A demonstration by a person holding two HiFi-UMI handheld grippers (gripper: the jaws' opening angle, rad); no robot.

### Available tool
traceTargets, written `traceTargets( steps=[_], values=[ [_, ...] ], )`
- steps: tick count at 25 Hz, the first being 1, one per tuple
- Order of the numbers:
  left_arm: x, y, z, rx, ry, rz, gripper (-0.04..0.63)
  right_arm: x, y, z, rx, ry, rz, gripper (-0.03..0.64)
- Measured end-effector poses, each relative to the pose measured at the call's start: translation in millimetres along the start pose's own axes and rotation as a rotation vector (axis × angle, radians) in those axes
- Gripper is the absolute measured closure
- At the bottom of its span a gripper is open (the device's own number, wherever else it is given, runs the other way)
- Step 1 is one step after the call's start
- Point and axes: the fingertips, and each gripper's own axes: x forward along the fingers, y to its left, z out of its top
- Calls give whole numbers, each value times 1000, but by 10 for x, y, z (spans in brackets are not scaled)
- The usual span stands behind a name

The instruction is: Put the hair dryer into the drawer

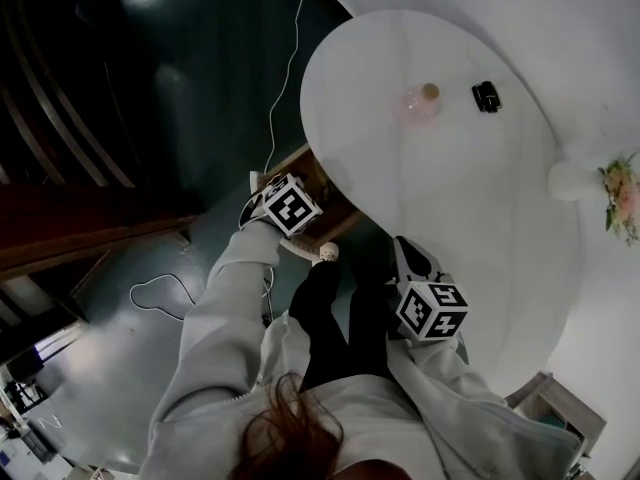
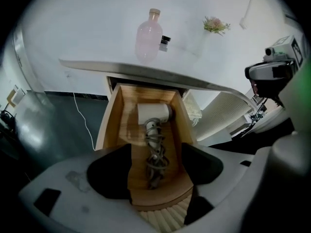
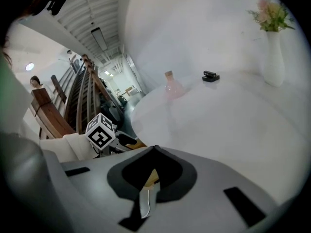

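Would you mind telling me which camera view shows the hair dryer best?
The left gripper view: the hair dryer lies in plain sight in the open drawer, cord bundled. The head view shows only a corner of the drawer; the right gripper view shows no hair dryer.

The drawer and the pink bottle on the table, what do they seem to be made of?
The drawer looks like light unpainted wood, matte: warm tan walls with faint grain. The pink bottle seems translucent glass or plastic, as the pale background shows through it; which one I cannot tell. Its stopper may be cork, pale tan.
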Motion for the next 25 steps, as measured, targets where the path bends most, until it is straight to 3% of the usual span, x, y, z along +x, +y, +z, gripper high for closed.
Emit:
traceTargets(
  steps=[7, 12, 25],
  values=[
    [-308, 36, -85, -53, -45, 57, 293, -18, 78, 96, 0, -33, 22, 568],
    [-575, -71, -141, -122, -77, 47, 295, -44, 152, 159, -13, -58, 42, 568],
    [-1118, -294, 89, -256, -293, 21, 295, -97, 252, 416, -34, -131, 68, 568]
  ],
)
